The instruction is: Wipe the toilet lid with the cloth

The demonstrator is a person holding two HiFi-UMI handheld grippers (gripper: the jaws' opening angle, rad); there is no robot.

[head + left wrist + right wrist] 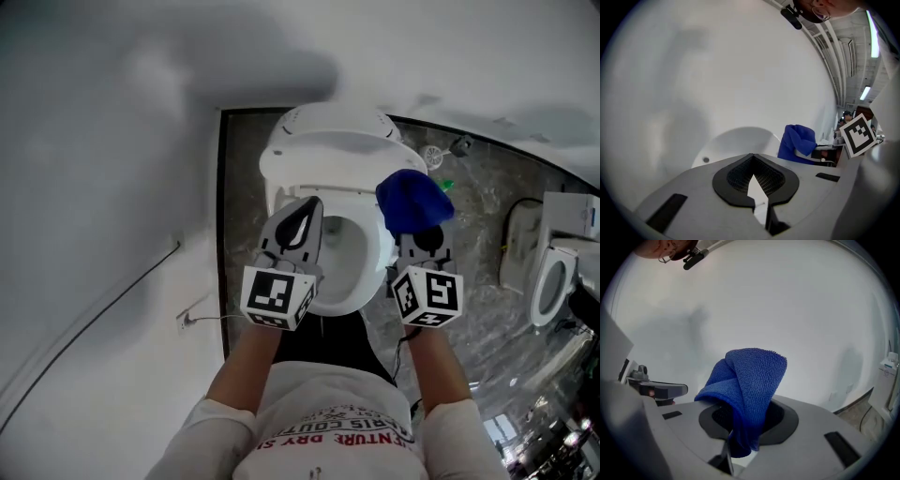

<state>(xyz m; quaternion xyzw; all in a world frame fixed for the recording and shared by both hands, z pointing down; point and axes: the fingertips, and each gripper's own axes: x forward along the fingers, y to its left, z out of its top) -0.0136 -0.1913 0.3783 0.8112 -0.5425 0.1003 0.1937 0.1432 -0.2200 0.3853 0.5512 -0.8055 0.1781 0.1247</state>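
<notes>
The white toilet [352, 258] stands against the wall with its lid [330, 125] raised at the back. In the left gripper view the lid [740, 139] shows as a pale rounded shape ahead. My left gripper [304, 214] hovers over the left side of the seat, shut with nothing in it [752, 158]. A folded blue cloth [412, 200] sticks up from my right gripper [418, 232], which is shut on it above the seat's right side. In the right gripper view the cloth [751, 383] rises between the jaws and drapes forward.
A white wall [103, 187] fills the left, with a thin cable [103, 309] and a small socket [185, 321]. Dark marble floor [478, 234] lies to the right, with a toilet brush [433, 156] and a second toilet [551, 281].
</notes>
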